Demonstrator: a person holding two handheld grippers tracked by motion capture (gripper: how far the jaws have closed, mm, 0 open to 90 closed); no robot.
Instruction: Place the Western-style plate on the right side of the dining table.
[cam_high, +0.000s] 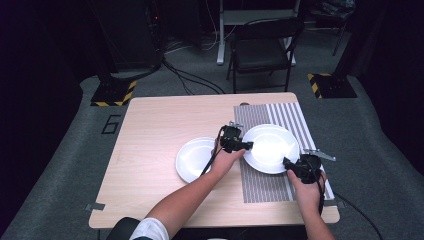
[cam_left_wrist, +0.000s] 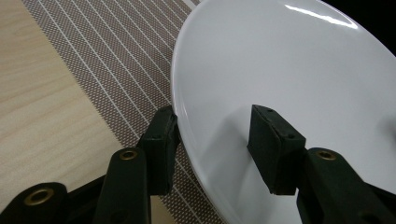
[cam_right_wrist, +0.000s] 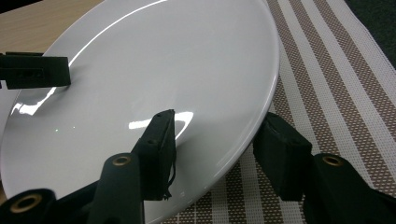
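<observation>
Left gripper (cam_left_wrist: 212, 140) straddles the near-left rim of a white plate (cam_left_wrist: 289, 70); one black jaw sits under/outside the rim on the left, the other rests on the plate's upper face on the right; rim runs between them, pads look closed on it; plate is glossy, plain white, tilted, its far edge catching a bright highlight; under it a brown woven placemat (cam_left_wrist: 112, 60) with thin white stripes running diagonally; mat's left edge gives way to a light wood tabletop (cam_left_wrist: 42, 121) at left and near-left; brass-coloured rivets visible on both jaw arms at the bottom edge; dark background at far right beyond the plate
</observation>
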